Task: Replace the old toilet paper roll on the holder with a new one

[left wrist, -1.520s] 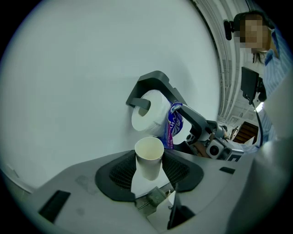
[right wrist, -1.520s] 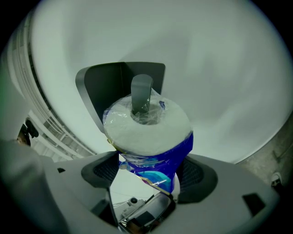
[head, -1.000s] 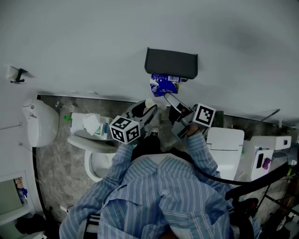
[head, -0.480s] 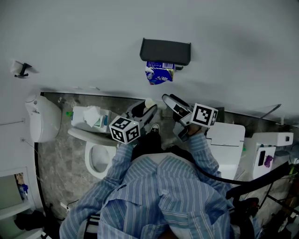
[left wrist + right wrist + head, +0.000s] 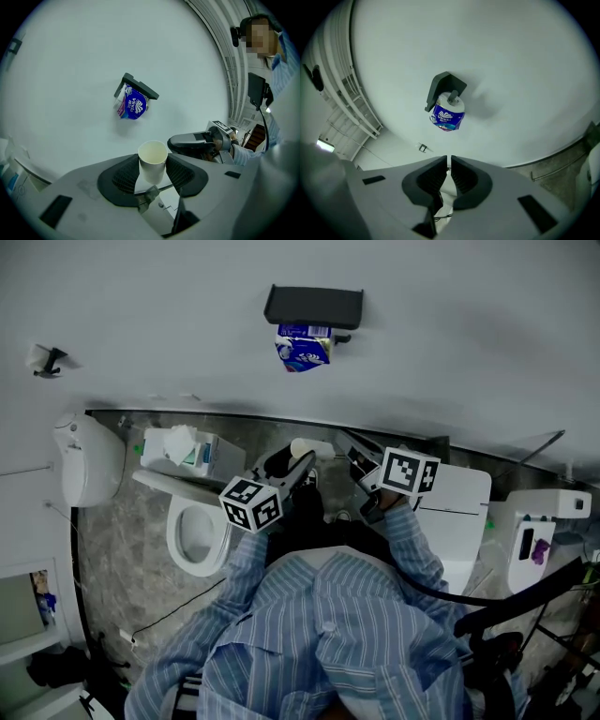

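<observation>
A dark holder (image 5: pixel 314 306) is fixed to the white wall, and a roll in a blue printed wrapper (image 5: pixel 303 345) hangs under it. The same holder (image 5: pixel 443 86) and wrapped roll (image 5: pixel 449 115) show ahead in the right gripper view, well beyond the jaws. My left gripper (image 5: pixel 298 460) is shut on a bare white cardboard core (image 5: pixel 153 159), which stands upright between the pads with its open end up. My right gripper (image 5: pixel 449 166) is shut with nothing between its pads. In the head view the right gripper (image 5: pixel 361 463) is level with the left one, below the holder.
A toilet (image 5: pixel 197 535) stands at the left with a tissue pack (image 5: pixel 183 451) on its tank. A white wall unit (image 5: pixel 84 460) hangs further left, below a small hook (image 5: pixel 42 357). A white bin (image 5: pixel 459 512) stands to the right. The floor is grey stone.
Both grippers have drawn back from the holder toward me. The right jaws, open near the wrapped roll a second ago, have closed empty. The roll stays on the holder.
</observation>
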Demonstrator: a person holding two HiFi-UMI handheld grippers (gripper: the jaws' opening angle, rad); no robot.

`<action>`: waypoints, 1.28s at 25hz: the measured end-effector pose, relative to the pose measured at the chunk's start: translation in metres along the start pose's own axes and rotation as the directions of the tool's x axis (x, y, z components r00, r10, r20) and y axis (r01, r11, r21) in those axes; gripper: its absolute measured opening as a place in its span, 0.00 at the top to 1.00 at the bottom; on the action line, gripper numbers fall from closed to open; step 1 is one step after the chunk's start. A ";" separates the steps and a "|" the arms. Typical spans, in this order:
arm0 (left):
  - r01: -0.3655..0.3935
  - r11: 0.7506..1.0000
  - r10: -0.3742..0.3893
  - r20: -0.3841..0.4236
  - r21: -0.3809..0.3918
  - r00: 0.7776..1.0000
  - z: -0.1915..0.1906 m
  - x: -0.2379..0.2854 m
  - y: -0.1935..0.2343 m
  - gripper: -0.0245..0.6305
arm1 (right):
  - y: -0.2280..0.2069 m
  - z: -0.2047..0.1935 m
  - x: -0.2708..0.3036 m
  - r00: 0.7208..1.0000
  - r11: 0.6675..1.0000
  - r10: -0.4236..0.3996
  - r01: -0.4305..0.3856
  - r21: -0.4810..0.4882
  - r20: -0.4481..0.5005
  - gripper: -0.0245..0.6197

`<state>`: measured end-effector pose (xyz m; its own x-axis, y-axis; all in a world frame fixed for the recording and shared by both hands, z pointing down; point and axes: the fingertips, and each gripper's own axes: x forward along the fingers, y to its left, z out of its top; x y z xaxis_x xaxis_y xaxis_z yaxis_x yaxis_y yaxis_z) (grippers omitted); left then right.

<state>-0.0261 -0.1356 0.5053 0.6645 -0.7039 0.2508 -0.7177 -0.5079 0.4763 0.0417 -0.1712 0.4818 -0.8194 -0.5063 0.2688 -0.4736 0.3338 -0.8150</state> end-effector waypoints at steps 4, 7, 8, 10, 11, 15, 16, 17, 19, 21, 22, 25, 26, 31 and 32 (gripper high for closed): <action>-0.035 0.999 0.035 -0.015 -0.024 0.999 -0.029 -0.021 -0.018 0.69 | -0.011 -0.033 -0.016 0.998 1.000 -0.027 0.027 0.004 -0.052 0.93; -0.063 0.997 0.062 -0.025 -0.044 0.998 -0.048 -0.035 -0.028 0.69 | -0.017 -0.054 -0.026 0.995 0.999 -0.038 0.039 0.011 -0.089 0.94; -0.070 0.996 0.069 -0.027 -0.050 0.997 -0.053 -0.039 -0.031 0.69 | -0.018 -0.060 -0.030 0.994 0.999 -0.041 0.042 0.014 -0.098 0.94; -0.079 0.995 0.077 -0.030 -0.057 0.997 -0.059 -0.043 -0.035 0.69 | -0.020 -0.069 -0.036 0.993 0.999 -0.047 0.049 0.016 -0.113 0.94; -0.080 0.995 0.079 -0.032 -0.057 0.996 -0.061 -0.045 -0.037 0.69 | -0.020 -0.073 -0.038 0.992 0.999 -0.049 0.052 0.015 -0.119 0.94; -0.073 0.996 0.071 -0.033 -0.054 0.997 -0.067 -0.053 -0.047 0.69 | -0.023 -0.090 -0.043 0.988 0.998 -0.056 0.060 0.023 -0.145 0.94; -0.071 0.996 0.069 -0.033 -0.055 0.997 -0.069 -0.054 -0.049 0.69 | -0.024 -0.094 -0.044 0.987 0.998 -0.059 0.064 0.024 -0.149 0.94; -0.070 0.996 0.068 -0.032 -0.058 0.997 -0.070 -0.055 -0.049 0.69 | -0.024 -0.097 -0.043 0.986 0.997 -0.063 0.067 0.025 -0.155 0.94; -0.070 0.995 0.069 -0.028 -0.065 0.997 -0.072 -0.060 -0.047 0.69 | -0.023 -0.103 -0.041 0.984 0.997 -0.066 0.071 0.023 -0.166 0.94; -0.071 0.995 0.070 -0.020 -0.071 0.997 -0.072 -0.066 -0.046 0.69 | -0.020 -0.108 -0.039 0.982 0.997 -0.067 0.071 0.019 -0.175 0.94; -0.071 0.995 0.070 -0.015 -0.072 0.997 -0.072 -0.070 -0.046 0.69 | -0.018 -0.111 -0.038 0.982 0.997 -0.068 0.072 0.016 -0.177 0.94; -0.064 0.996 0.064 -0.003 -0.055 0.998 -0.072 -0.089 -0.045 0.69 | -0.009 -0.122 -0.033 0.981 0.997 -0.072 0.075 0.010 -0.178 0.94; -0.059 0.997 0.059 -0.001 -0.042 0.998 -0.072 -0.097 -0.044 0.69 | -0.004 -0.127 -0.031 0.981 0.997 -0.072 0.075 0.009 -0.179 0.94; -0.078 0.996 0.080 0.031 -0.042 0.996 -0.079 -0.152 -0.034 0.69 | 0.024 -0.171 -0.019 0.976 0.997 -0.071 0.073 0.002 -0.206 0.94; -0.080 0.995 0.083 0.041 -0.054 0.996 -0.082 -0.164 -0.032 0.69 | 0.030 -0.182 -0.018 0.975 0.997 -0.071 0.073 0.000 -0.210 0.94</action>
<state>-0.0952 0.0368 0.5177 0.5940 -0.7631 0.2547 -0.7565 -0.4222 0.4994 -0.0163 -0.0073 0.5457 -0.8329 -0.3506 0.4281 -0.5322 0.2961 -0.7931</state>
